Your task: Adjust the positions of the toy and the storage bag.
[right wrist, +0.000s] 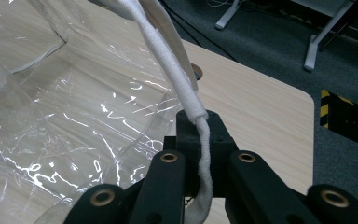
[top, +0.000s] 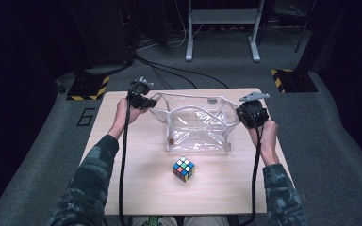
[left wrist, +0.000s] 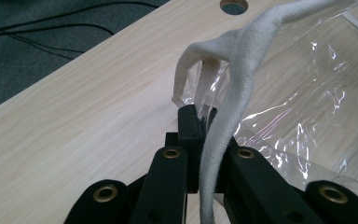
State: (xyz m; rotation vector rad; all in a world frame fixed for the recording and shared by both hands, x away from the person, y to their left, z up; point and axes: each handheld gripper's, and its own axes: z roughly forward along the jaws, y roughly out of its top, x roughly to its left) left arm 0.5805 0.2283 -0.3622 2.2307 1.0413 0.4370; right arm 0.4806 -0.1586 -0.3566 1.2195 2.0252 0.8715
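Clear plastic bag (top: 199, 123) stands open at the middle of the wooden table (top: 136, 179), held up at both ends. Left gripper (top: 146, 101) is clamped on its white strap (left wrist: 235, 84); right gripper (top: 250, 115) is clamped likewise. Rubik's cube (top: 184, 168) sits just before the bag, apart.

Glossy, crinkled clear plastic is seen in the bag (top: 198, 125), woven white cloth in its handle (left wrist: 233, 93), matt pale wood in the table (top: 136, 155).
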